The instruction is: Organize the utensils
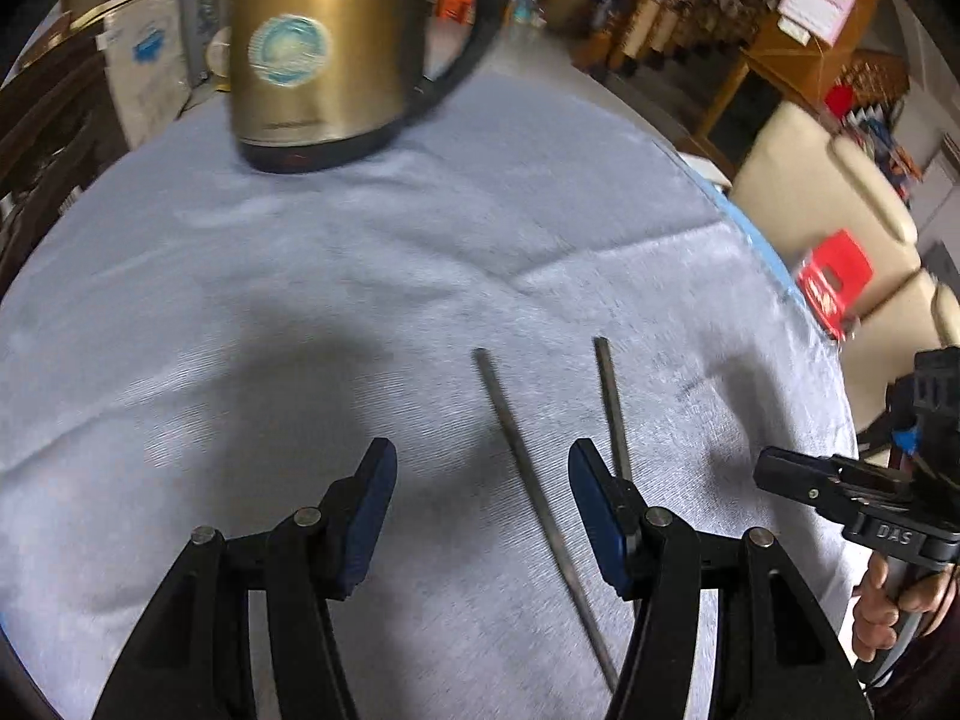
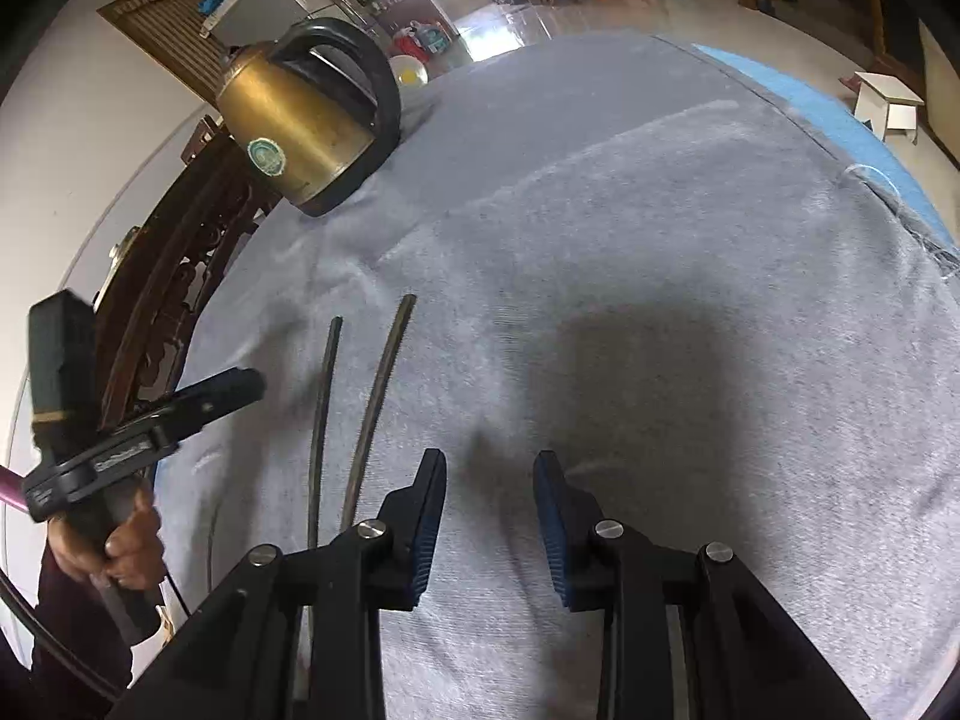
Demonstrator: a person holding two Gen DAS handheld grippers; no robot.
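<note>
Two thin dark metal chopsticks lie side by side on the grey cloth. In the left wrist view one chopstick runs between the fingers and the other chopstick passes behind the right finger. My left gripper is open and empty just above them. In the right wrist view the pair lies left of my right gripper, which is open and empty over bare cloth. The left gripper also shows at the left of the right wrist view.
A brass-coloured electric kettle with a black handle stands at the far side of the cloth-covered table. The table's right edge has a blue border. Cream sofas and a red stool stand beyond it.
</note>
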